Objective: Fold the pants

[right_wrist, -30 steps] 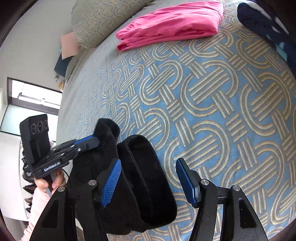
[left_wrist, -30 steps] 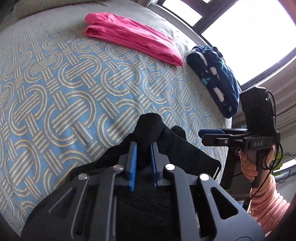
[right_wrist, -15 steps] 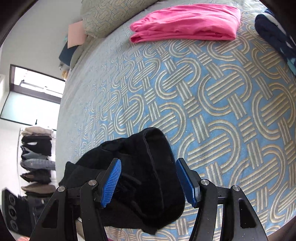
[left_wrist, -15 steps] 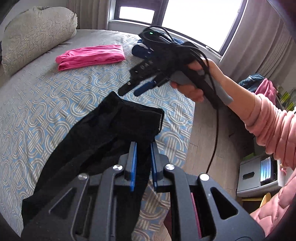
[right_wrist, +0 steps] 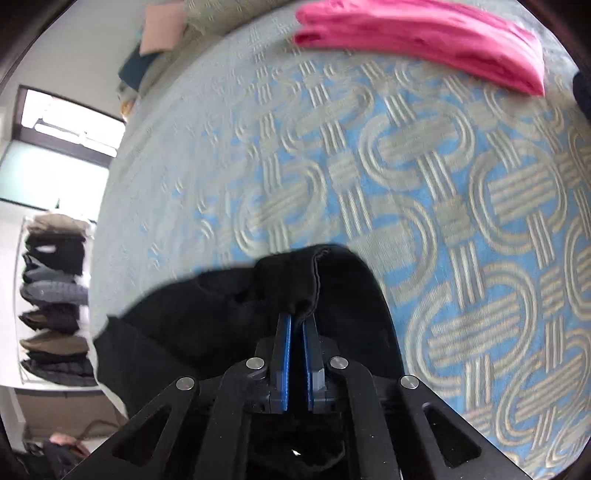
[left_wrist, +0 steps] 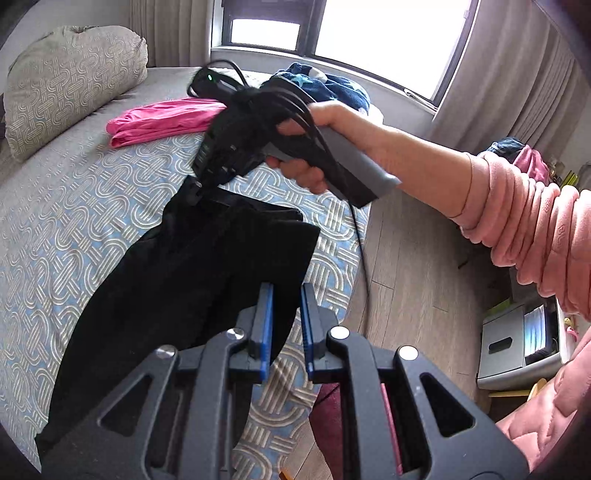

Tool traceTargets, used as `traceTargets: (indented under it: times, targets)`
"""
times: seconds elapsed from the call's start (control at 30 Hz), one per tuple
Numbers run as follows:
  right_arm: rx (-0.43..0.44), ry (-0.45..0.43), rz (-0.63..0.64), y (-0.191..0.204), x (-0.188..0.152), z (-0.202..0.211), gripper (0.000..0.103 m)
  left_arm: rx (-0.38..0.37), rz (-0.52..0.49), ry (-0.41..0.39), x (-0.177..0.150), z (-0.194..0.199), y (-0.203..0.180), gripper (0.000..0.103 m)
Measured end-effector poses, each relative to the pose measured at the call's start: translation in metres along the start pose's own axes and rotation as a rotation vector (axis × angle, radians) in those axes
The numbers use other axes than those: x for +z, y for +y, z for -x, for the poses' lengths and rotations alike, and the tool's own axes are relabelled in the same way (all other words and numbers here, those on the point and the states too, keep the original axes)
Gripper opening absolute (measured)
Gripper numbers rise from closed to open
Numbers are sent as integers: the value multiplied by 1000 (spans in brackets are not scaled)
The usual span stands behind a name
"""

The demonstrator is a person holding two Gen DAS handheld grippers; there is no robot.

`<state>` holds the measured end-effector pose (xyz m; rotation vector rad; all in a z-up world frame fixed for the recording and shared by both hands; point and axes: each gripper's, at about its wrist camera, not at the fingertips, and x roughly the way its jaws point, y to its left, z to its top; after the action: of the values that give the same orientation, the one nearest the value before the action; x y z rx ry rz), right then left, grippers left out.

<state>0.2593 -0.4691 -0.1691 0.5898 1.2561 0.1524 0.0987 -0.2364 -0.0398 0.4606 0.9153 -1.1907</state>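
Legible text: none. The pink quilted sleeve (left_wrist: 524,218) carries faint embossed marks too small to read; the dark handheld gripper body (left_wrist: 221,147) shows no readable label.

A bed (left_wrist: 74,206) with a blue-and-beige interlocking-ring cover fills the left and centre of the left wrist view, a matching pillow (left_wrist: 70,85) lying at its upper left. Across the top a dark-framed window (left_wrist: 369,33) glows with bright daylight, grey curtains (left_wrist: 517,74) hang at the upper right, and wood-plank flooring (left_wrist: 417,266) runs down the right side. At the left edge of the right wrist view stand another bright window (right_wrist: 62,147) and, below it, a shelf of stacked folded clothes (right_wrist: 51,295).
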Motion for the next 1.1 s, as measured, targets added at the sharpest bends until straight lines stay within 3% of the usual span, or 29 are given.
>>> traceTargets:
  times: [0.1, 0.2, 0.3, 0.37, 0.43, 0.5, 0.57, 0.67, 0.9, 0.93, 1.0, 1.1]
  targets:
    - [88, -106, -63, 10, 30, 13, 3, 34, -5, -17, 10, 0, 7, 15]
    - [71, -213, -135, 8, 63, 24, 2, 60, 11, -45, 22, 3, 18, 15]
    - [120, -149, -187, 2, 82, 19, 5, 49, 39, -69, 28, 11, 26, 15]
    - [142, -92, -144, 5, 77, 20, 7, 36, 41, -78, 25, 15, 27, 16]
    - [127, -44, -79, 10, 59, 22, 17, 21, 45, -77, 21, 17, 26, 15]
    - [93, -31, -23, 7, 33, 28, 46, -8, 59, -77, 17, 20, 26, 15]
    - [68, -18, -30, -4, 10, 31, 66, -44, 60, -85, 14, 26, 22, 16]
    - [107, 47, -63, -13, -6, 19, 66, -71, 37, -96, 12, 35, 10, 15]
    - [131, 112, -87, -9, 10, -21, 65, -89, -16, -136, 20, 57, -18, 16]
    - [152, 123, -77, -4, 13, -26, 60, -86, -24, -132, 20, 55, -19, 15]
    - [136, 128, -47, 4, 21, -34, 7, -86, -28, -122, 21, 51, -21, 15]
    - [125, 84, -74, 11, 34, -29, 6, -78, -16, -113, 22, 45, -19, 15]
